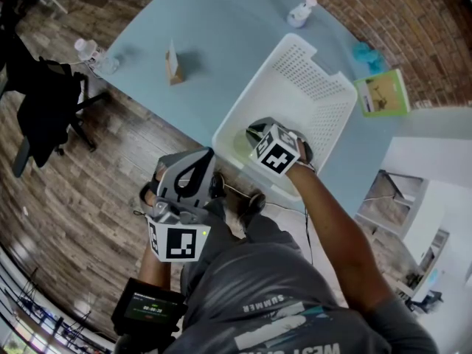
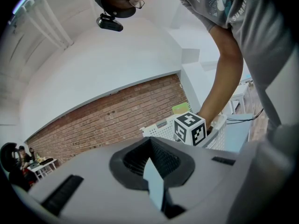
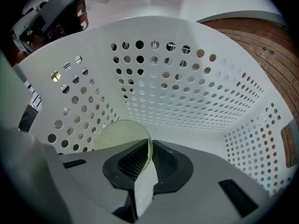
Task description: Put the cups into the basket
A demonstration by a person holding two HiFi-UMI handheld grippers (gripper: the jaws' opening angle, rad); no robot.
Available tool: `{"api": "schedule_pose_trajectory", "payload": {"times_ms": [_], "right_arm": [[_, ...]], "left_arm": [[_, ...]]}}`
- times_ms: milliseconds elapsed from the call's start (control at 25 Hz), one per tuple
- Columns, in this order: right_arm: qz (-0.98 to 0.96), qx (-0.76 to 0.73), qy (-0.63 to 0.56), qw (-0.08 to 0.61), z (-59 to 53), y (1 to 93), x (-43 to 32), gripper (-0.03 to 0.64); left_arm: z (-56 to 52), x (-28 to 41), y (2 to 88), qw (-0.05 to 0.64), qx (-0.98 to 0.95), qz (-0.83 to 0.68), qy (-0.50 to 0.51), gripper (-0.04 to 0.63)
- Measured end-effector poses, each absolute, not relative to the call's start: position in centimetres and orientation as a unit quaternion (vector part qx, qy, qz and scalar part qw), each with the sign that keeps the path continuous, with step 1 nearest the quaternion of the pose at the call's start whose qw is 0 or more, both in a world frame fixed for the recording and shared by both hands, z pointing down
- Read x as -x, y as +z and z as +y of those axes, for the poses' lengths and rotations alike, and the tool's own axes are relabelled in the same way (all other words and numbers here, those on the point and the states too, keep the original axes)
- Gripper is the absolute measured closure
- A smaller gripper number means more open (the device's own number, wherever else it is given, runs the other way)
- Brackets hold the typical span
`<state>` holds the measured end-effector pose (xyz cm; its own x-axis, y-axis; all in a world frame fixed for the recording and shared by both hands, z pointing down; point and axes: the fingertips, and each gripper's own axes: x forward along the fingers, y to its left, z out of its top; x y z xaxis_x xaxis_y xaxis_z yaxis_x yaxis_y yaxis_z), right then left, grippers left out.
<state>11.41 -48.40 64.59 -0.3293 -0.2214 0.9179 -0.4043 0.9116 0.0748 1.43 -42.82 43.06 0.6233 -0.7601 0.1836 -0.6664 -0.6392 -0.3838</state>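
right gripper (image 3: pixel 148 148) fingers clamp the cup (image 3: pixel 119 134) rim inside the basket (image 3: pixel 187 92), left gripper (image 2: pixel 151 155) fingers closed

Right gripper (image 1: pixel 259 133) is inside the basket (image 1: pixel 310 87) at its near end, pointing steeply down. Its jaws are pinched on the rim of a pale green cup (image 3: pixel 122 134). Right forearm (image 1: pixel 335 223) is stretched over the basket's near wall. Left gripper (image 1: pixel 200 161) is outside the basket, just off its near corner, roughly level. Its jaws are together with nothing between them.
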Motion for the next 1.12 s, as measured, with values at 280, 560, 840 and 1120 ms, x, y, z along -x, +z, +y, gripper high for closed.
{"api": "schedule_pose_trajectory", "payload": {"times_ms": [280, 560, 840, 1120], "right_arm": [[-0.809, -0.181, 0.061, 0.555, -48.0, 64.8, -11.5, 0.583], [-0.816, -0.195, 0.042, 0.542, -48.3, 63.7, -11.2, 0.58], [-0.823, -0.205, 0.027, 0.529, -48.6, 61.8, -11.1, 0.578], [-0.834, -0.225, 0.015, 0.504, -49.0, 59.2, -11.3, 0.578]], "left_arm": [[-42.7, -1.7, 42.9, 0.141, 0.891, 0.4, -0.163, 0.598], [-42.4, -2.1, 42.5, 0.15, 0.89, 0.396, -0.168, 0.598], [-42.0, -2.6, 42.1, 0.152, 0.891, 0.395, -0.166, 0.598], [-41.6, -3.6, 41.2, 0.165, 0.891, 0.389, -0.168, 0.598]]}}
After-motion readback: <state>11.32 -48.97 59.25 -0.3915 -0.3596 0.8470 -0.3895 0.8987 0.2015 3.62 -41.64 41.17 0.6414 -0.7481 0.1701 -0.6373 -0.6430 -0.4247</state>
